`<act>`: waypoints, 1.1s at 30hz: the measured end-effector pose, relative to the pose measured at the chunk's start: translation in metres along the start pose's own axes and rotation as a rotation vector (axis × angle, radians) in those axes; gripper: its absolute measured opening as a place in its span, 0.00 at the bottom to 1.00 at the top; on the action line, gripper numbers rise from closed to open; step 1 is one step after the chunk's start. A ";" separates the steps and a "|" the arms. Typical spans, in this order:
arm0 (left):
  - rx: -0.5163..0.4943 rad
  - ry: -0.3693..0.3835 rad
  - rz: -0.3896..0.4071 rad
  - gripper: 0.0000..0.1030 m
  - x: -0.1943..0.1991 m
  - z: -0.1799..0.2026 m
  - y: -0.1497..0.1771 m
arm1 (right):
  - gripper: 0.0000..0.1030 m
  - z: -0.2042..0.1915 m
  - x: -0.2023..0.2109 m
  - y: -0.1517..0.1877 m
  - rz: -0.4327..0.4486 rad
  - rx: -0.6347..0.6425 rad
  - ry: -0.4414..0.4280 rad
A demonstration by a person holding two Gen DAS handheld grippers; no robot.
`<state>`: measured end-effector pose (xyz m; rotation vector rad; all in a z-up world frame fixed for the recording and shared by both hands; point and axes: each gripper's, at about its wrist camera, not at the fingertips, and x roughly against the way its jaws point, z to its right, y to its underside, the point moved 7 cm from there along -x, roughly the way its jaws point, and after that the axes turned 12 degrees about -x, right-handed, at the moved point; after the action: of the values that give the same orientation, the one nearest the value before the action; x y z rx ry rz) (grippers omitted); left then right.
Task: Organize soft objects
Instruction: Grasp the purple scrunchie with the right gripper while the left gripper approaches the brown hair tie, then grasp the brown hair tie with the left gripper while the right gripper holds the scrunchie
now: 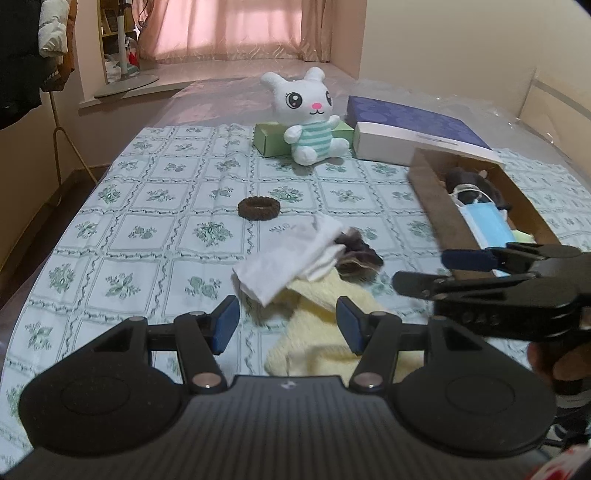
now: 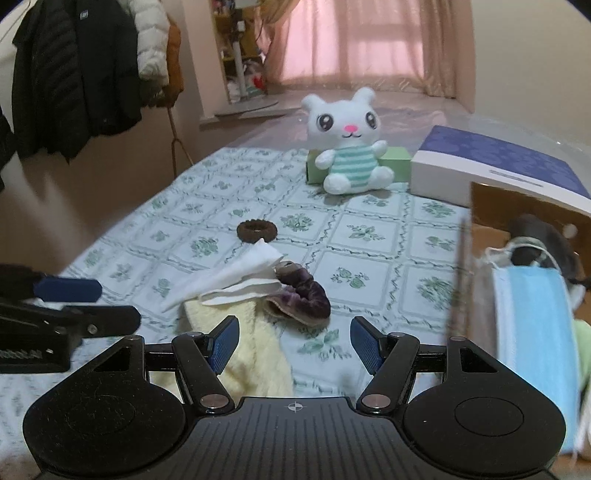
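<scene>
Fingers of your left gripper point(image 1: 287, 325) stand apart and empty; the pale yellow knitted cloth point(image 1: 325, 332) lies between and just beyond them. Close low on one fold only. From the right wrist view, your right gripper point(image 2: 293, 345) gapes empty, with the purple velvet scrunchie point(image 2: 303, 301) just ahead.

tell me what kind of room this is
Probably a bedroom at home: coats hang on a rack, pink curtains cover a bay window, and a plush bunny sits on the floral cloth.
</scene>
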<state>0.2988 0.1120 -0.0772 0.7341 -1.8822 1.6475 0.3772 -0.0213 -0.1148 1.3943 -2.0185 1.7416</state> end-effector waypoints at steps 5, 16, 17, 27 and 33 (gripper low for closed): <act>0.013 0.005 -0.017 0.53 -0.026 -0.010 -0.003 | 0.65 0.004 -0.036 -0.005 -0.030 0.044 0.026; 0.029 0.026 -0.017 0.53 -0.060 -0.028 -0.010 | 0.60 0.003 -0.086 -0.007 -0.074 0.153 0.031; 0.030 0.027 -0.015 0.53 -0.062 -0.029 -0.011 | 0.53 0.003 -0.088 -0.006 -0.075 0.165 0.035; 0.030 0.029 0.014 0.50 -0.087 -0.051 -0.027 | 0.19 0.028 -0.090 -0.023 -0.082 0.086 0.049; 0.028 0.075 0.002 0.49 -0.123 -0.055 -0.044 | 0.18 0.050 -0.098 -0.048 -0.057 -0.028 0.064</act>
<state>0.4199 0.1686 -0.1258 0.6725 -1.8124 1.6820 0.4879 -0.0050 -0.1585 1.3561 -1.9435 1.7057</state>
